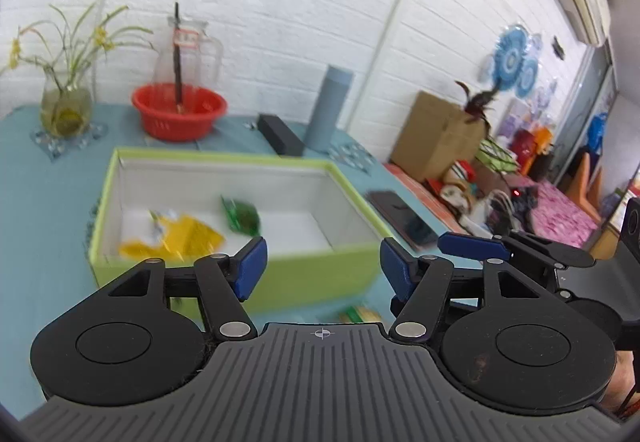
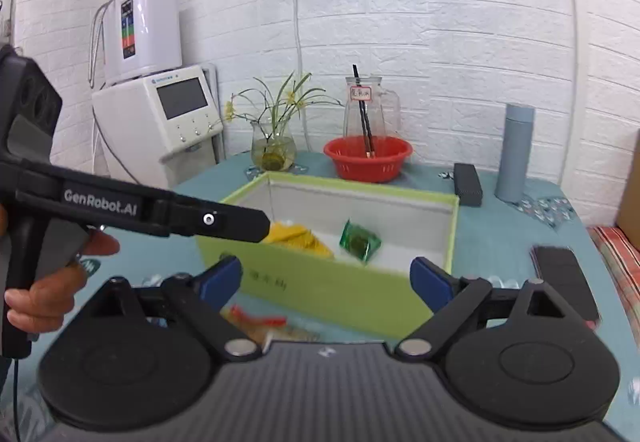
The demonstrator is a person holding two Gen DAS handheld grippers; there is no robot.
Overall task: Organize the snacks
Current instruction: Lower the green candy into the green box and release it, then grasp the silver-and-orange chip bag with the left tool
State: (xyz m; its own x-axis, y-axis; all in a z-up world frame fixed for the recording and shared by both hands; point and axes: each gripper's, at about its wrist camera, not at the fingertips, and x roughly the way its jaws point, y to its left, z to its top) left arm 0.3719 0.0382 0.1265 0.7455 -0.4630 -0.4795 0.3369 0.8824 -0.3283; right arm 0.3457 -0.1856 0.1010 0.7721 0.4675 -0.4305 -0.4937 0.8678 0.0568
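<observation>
A lime-green box [image 1: 320,274] [image 2: 332,290] with white inside stands on the blue table. In it lie a yellow snack packet [image 1: 180,238] [image 2: 298,236] and a green snack packet [image 1: 242,218] [image 2: 359,240]. My left gripper [image 1: 322,268] is open and empty, just in front of the box's near wall. My right gripper [image 2: 326,280] is open and empty, above the box's near wall. A snack packet with red print [image 2: 260,324] lies on the table before the box, below the right gripper; its edge also shows in the left wrist view [image 1: 360,314].
A red basket [image 1: 179,110] [image 2: 368,156], glass jug [image 2: 366,110], flower vase [image 1: 66,110] [image 2: 274,150], grey bottle [image 1: 330,108] [image 2: 516,152] and black case [image 1: 280,134] [image 2: 467,184] stand behind the box. A dark phone [image 1: 404,218] [image 2: 564,282] lies to its right.
</observation>
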